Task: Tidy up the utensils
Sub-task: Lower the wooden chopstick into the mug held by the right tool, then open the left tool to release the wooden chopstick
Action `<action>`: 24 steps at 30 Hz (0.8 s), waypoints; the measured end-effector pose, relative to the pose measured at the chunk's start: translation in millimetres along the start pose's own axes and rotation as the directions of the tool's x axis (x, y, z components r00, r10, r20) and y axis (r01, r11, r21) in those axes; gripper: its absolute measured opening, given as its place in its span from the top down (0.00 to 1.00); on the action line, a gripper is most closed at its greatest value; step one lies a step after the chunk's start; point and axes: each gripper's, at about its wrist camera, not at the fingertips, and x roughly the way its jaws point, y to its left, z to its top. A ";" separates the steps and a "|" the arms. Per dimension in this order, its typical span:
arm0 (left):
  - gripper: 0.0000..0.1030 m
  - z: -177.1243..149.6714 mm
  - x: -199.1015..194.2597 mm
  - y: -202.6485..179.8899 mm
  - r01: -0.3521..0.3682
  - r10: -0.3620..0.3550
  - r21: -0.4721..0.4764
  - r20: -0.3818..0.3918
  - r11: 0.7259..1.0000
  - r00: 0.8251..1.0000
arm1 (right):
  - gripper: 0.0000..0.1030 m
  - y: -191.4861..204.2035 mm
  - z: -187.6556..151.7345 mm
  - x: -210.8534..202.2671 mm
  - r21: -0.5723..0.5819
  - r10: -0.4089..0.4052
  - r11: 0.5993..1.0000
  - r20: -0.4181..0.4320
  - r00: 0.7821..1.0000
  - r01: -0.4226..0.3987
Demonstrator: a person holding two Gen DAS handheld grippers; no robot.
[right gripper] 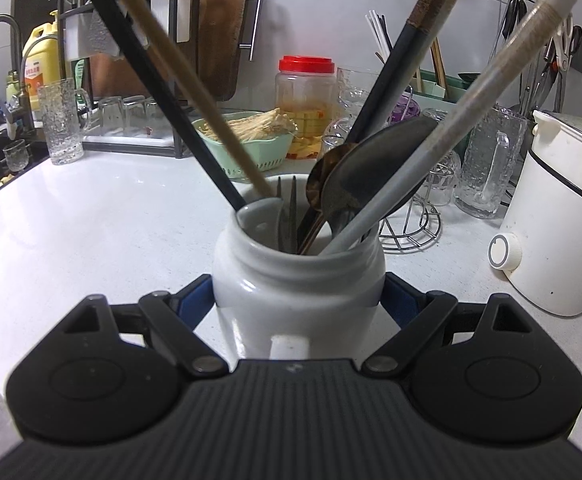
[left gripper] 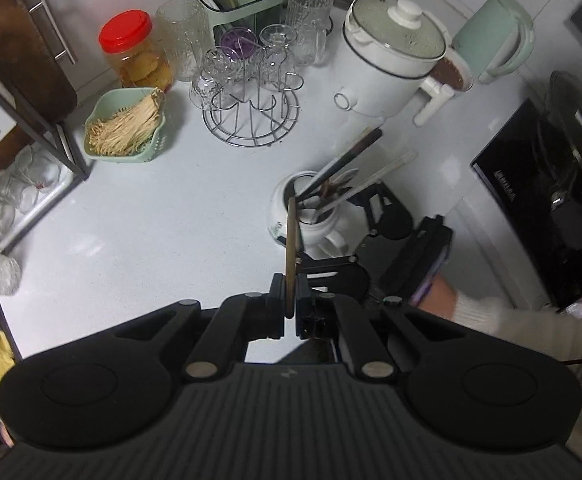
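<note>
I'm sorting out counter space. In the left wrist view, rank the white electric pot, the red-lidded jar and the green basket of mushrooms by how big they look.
1. White electric pot, clearly largest.
2 and 3. Green basket and red-lidded jar look alike in size, so I won't rank them. The jar stands farther from the camera and the fisheye distorts it.

Bare counter (left gripper: 143,216) left of crowded mug (left gripper: 315,224).

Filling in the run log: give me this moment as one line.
left gripper: shut on wooden chopstick | right gripper: shut on white jar | jar: upright on counter, utensils inside
</note>
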 end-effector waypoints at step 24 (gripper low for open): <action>0.95 31.1 82.1 23.8 0.005 -0.005 0.011 0.011 1.000 1.000 | 0.11 7.0 12.1 16.1 -0.014 0.013 1.000 -0.020 1.000 -0.013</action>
